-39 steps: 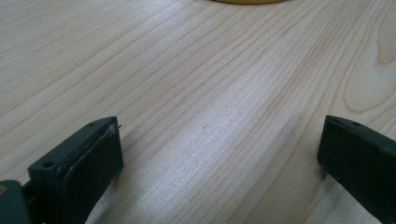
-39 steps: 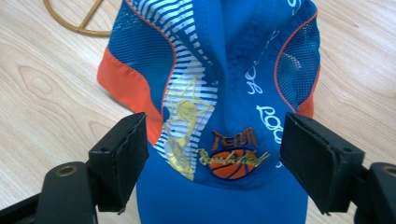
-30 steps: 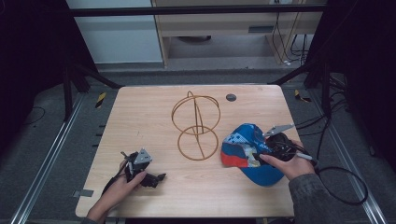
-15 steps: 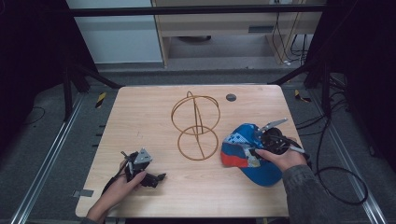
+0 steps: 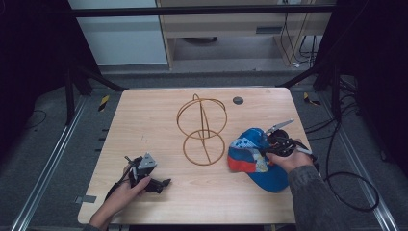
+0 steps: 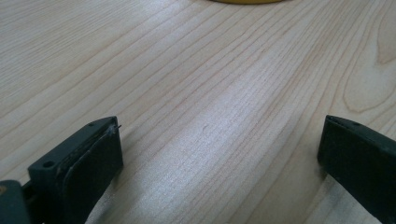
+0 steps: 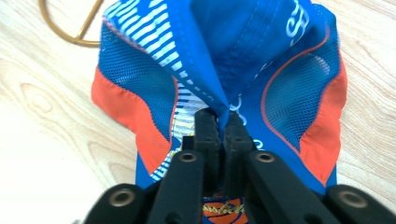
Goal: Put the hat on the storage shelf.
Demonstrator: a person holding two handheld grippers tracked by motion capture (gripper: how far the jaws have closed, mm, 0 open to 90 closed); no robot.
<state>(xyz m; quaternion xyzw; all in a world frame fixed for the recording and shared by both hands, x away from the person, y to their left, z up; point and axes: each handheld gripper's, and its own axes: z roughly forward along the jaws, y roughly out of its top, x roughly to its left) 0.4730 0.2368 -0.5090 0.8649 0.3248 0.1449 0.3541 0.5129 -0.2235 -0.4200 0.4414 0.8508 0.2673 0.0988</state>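
Right gripper view: right gripper (image 7: 222,122) fingers pinch a fold of the blue cap (image 7: 261,56). Left gripper (image 6: 219,154) fingers are spread wide above the desk (image 6: 196,84).

I see a small dark round disc (image 5: 237,100) near the far edge of my wooden table (image 5: 144,120). A strip of grey tape (image 5: 81,199) sits at its near left corner. Black cables (image 5: 351,192) loop on the floor to the right.

A laboratory recording station: a light wooden table (image 5: 144,115) is standing inside a dark metal frame (image 5: 202,9), with aluminium floor rails (image 5: 48,163) running along both sides, cables (image 5: 351,187) trailing over grey carpet (image 5: 29,139), and plain cabinets (image 5: 216,29) standing behind.
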